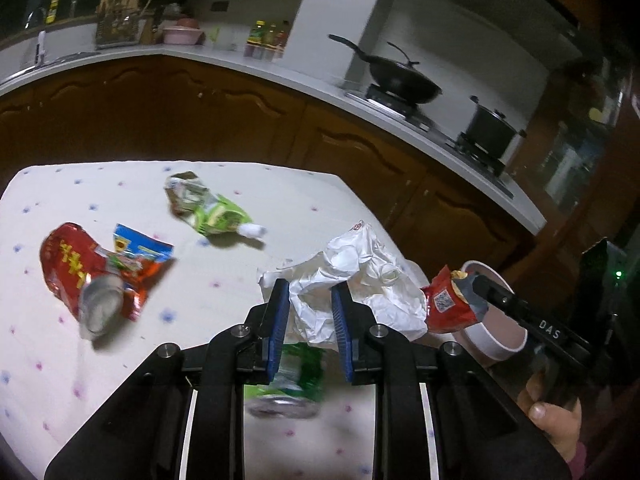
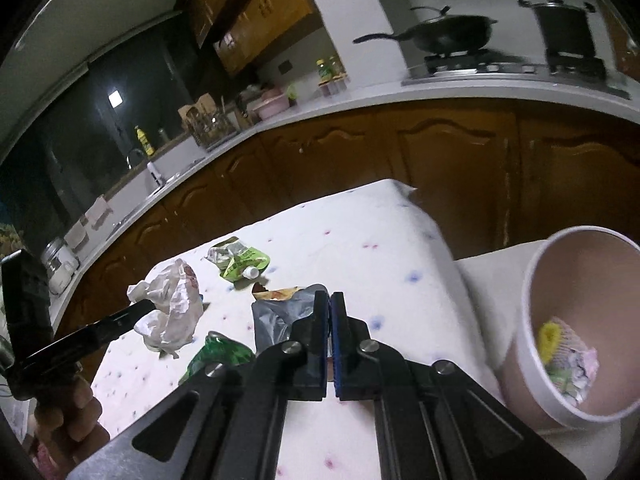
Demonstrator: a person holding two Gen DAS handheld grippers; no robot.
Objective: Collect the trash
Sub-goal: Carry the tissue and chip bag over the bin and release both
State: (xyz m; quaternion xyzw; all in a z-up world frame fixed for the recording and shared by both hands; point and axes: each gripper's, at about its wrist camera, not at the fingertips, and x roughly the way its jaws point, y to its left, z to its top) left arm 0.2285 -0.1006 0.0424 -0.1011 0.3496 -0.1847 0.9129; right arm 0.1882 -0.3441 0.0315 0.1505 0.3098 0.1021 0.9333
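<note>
Carrying a clamped red wrapper (image 1: pixel 448 304) in the right gripper (image 2: pixel 330 300) toward the bin (image 2: pixel 532 280) beside the table's (image 1: pixel 120 184) right edge; left gripper (image 1: pixel 308 292) pinching the white bag (image 1: pixel 360 264). Release only once above the rim.

left gripper (image 1: pixel 308 312) fingers part-closed, pinching something; right gripper (image 2: pixel 329 316) fingers pressed together, both angled downward.

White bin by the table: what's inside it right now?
The white bin holds a small heap of crumpled wrappers, one yellow. Its near wall hides the rest of the bottom.
</note>
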